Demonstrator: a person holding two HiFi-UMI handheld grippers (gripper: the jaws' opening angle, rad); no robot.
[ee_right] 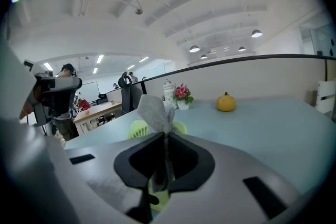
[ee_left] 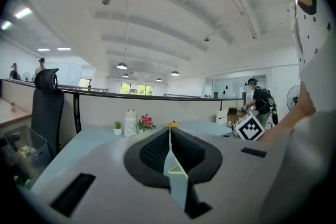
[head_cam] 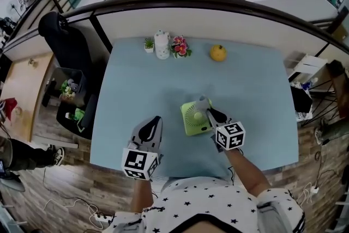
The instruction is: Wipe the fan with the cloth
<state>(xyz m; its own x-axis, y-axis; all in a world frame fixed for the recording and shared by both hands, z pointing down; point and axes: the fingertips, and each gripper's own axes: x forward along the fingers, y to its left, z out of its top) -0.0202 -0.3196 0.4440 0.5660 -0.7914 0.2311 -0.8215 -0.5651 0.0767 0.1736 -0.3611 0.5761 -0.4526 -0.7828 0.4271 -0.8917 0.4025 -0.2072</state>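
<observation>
A small lime-green fan (head_cam: 194,117) lies face up on the pale blue table (head_cam: 142,90), right of middle. My right gripper (head_cam: 208,112) is over the fan's right side, shut on a grey cloth (head_cam: 203,103) that sticks out past the tips. In the right gripper view the cloth (ee_right: 154,110) stands up from the closed jaws, with the fan (ee_right: 137,129) just behind. My left gripper (head_cam: 155,122) hovers near the front edge, left of the fan, shut with nothing in it. The left gripper view shows its jaws pressed together at the left gripper's tip (ee_left: 169,131).
Along the table's far edge stand a small potted plant (head_cam: 149,44), a white jar (head_cam: 162,45), pink flowers (head_cam: 180,46) and a yellow pumpkin ornament (head_cam: 218,53). A black office chair (head_cam: 64,41) is at the left. Boxes and cables sit on the floor at the right.
</observation>
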